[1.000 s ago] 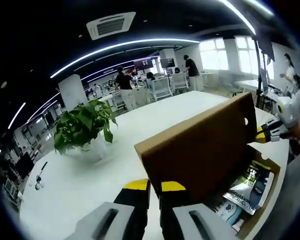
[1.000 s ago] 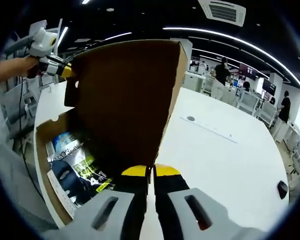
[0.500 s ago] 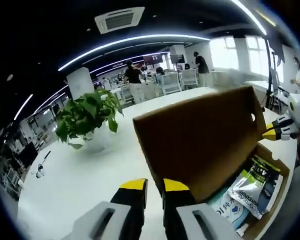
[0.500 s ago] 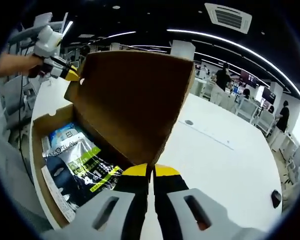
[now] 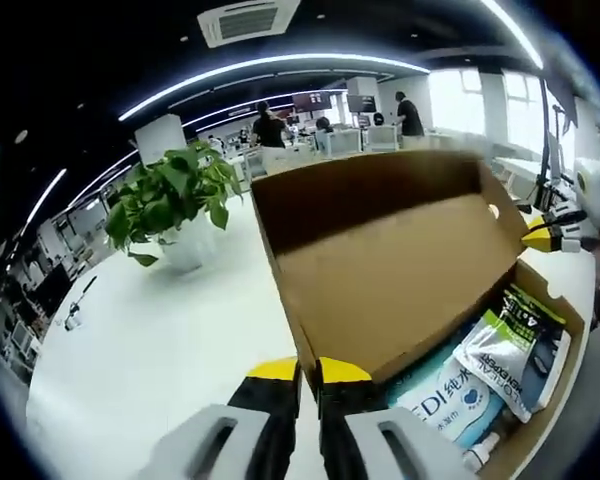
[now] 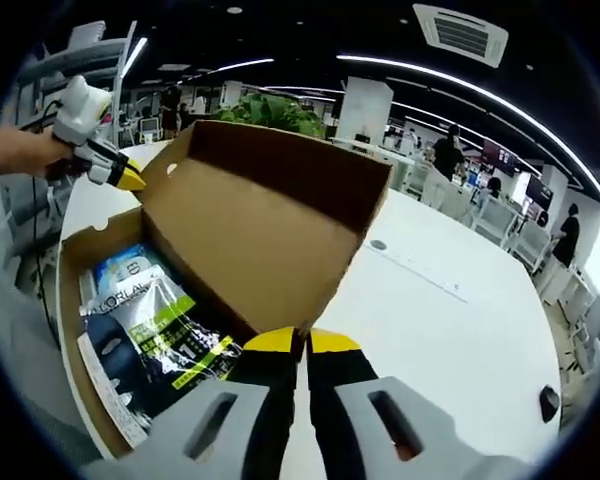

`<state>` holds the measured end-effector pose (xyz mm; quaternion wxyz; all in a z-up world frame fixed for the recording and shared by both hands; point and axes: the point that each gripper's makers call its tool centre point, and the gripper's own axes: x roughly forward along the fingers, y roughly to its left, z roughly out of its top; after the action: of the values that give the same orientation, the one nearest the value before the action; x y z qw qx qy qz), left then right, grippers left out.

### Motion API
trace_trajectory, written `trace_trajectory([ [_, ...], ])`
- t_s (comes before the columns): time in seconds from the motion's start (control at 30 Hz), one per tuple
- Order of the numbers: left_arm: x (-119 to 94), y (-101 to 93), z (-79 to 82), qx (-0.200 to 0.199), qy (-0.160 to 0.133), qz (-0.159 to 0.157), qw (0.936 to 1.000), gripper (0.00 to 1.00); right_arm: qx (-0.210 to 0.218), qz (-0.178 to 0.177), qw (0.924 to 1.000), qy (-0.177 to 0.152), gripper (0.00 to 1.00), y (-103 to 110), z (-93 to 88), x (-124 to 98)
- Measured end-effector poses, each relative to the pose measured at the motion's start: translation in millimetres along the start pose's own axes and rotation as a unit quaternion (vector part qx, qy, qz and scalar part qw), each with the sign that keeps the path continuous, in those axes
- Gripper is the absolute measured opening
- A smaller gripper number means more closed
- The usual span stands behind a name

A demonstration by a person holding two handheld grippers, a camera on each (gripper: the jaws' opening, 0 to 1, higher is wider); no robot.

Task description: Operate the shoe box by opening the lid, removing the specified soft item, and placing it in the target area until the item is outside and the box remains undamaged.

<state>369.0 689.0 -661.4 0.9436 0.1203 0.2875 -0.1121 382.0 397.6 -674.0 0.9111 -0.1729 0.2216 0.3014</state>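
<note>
Cardboard shoe box (image 5: 540, 400) on smooth white table (image 5: 160, 360), flat lid (image 5: 390, 260) tilted back, both grippers (image 5: 298, 372) (image 6: 302, 342) clamped on lid corners, glossy soft pouches (image 6: 155, 330) lying inside box.

white pouch (image 5: 448, 392): "EDI" | silver pouch (image 6: 145, 300): "L'OREAL"

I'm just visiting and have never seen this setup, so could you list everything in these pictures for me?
Shoe box: one, brown cardboard, on the table.
Lid: one, brown, swung up and back, each end pinched by a claw.
Soft packets: several, blue, silver and green, inside the box.
Potted plant: one, green in white pot, beyond the lid.
Table: one, white.
People: several, far background.
Left claw: yellow-tipped, shut.
Right claw: yellow-tipped, shut.
</note>
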Motion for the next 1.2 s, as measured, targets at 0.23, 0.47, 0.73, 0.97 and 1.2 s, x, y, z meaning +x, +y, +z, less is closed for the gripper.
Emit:
trace_trajectory([
  [0.23,6.4,1.8,3.4,-0.003,0.001,0.003,1.0,0.04,0.0,0.003,1.0,0.006,0.01,-2.4,0.3,4.1],
  [0.47,10.6,2.5,3.9,-0.005,0.002,0.002,1.0,0.04,0.001,0.007,0.9999,0.01,0.02,-3.9,-0.7,6.9],
  [0.73,17.4,2.0,4.2,-0.001,0.009,0.003,1.0,0.05,-0.005,0.008,0.9998,0.015,0.03,-6.7,-2.4,11.6],
  [0.97,23.6,2.9,3.2,0.0,0.017,0.005,0.9998,0.05,-0.009,0.008,0.9997,0.019,0.05,-8.4,-4.3,16.3],
  [1.2,30.2,3.6,0.9,-0.012,0.023,0.012,0.9996,0.05,-0.002,0.01,0.9997,0.024,0.06,-9.8,-5.7,20.5],
])
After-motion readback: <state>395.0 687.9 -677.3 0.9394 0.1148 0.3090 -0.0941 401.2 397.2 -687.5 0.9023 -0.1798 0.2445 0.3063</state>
